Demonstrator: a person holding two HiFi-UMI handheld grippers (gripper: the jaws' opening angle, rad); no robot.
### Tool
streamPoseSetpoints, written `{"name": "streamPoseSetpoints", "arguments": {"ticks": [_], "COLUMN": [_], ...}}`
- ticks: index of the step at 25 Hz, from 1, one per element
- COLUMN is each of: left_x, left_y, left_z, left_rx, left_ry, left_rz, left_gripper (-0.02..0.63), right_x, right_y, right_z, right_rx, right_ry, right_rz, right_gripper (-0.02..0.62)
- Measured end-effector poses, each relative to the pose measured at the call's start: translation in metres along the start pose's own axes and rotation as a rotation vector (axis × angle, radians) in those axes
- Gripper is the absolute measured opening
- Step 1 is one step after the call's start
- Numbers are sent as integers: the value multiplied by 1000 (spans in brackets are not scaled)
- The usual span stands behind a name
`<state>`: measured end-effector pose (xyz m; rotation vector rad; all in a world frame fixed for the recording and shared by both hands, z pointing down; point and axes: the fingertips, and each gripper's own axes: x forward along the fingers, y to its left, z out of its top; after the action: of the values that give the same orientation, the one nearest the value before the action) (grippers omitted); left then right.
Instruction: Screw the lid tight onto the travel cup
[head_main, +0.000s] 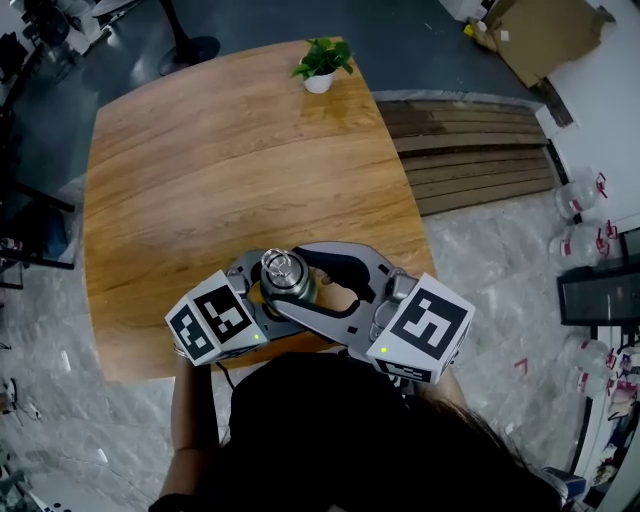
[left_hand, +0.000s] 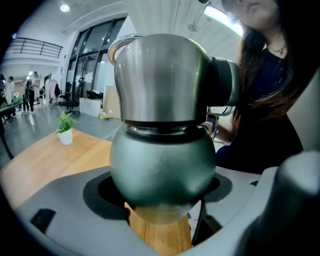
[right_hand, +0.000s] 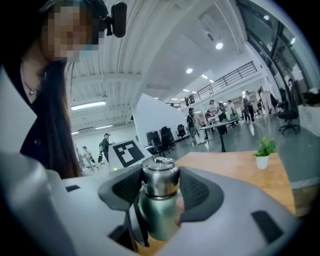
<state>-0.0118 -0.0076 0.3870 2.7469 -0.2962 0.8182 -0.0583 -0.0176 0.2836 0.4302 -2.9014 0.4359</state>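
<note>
We have the travel cup (head_main: 288, 280) standing upright at the near edge of the wooden table (head_main: 230, 150), just in front of our body, its long axis vertical, and the coming twist turns on that axis. Both tools meet on it from opposite sides at two heights. The left gripper (left_hand: 161, 192) reaches in low from the left. Its jaws are closed round the rounded green body (left_hand: 162, 165), with the dark pads (left_hand: 100, 192) pressed to either flank. The right gripper (right_hand: 160, 189) comes in from the right and sits higher. Its ribbed pads (right_hand: 200, 192) flank the steel lid (right_hand: 160, 176) and appear to pinch it, with no clear gap on either side. The lid sits square on the neck, not tilted. We judge the left should hold the body fixed while the right turns about the upright axis. How far the thread has taken we cannot tell.
</note>
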Motion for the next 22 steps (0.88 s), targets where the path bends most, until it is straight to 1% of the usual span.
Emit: {"name": "streamPoseSetpoints", "arguments": {"ticks": [2,4,5,6,8,12,14,16,19,20,21,22], "left_x": [1,0,0,0,0,-1,0,1,-1,-2,-3,-3], "left_y": [8,20,25,28,29,20,19,27,41,45,46,46], "left_z": [1,1,0,0,0,2,3,4,3,2,1,1], "left_rx": [-18,-48,-58,-65,-70,-66,-78,-104,-134,-137,-134,-128], "left_ry": [2,18,29,36,33,6,-1,1,30,42,48,47], "left_rz": [51,138,176,199,195,118,123,178,309,343,358,349], "left_gripper": [383,383,383,383,383,383,383,383,383,383,383,383], "right_x": [2,5,6,6,6,3,3,4,5,6,6,5], "right_y": [-4,-10,-13,-14,-14,-11,-12,-16,-22,-23,-23,-22], "right_z": [3,4,5,5,6,4,3,3,4,5,6,7], "right_rx": [-32,-55,-55,-47,-36,-52,-67,-89,-96,-91,-82,-71], "right_ry": [-6,-7,-10,-16,-23,-8,-5,2,4,-2,-10,-18], "right_rz": [-66,-161,-195,-210,-195,-160,-170,-221,-303,-311,-304,-285], "right_gripper": [232,233,233,233,232,233,233,233,233,233,233,233]}}
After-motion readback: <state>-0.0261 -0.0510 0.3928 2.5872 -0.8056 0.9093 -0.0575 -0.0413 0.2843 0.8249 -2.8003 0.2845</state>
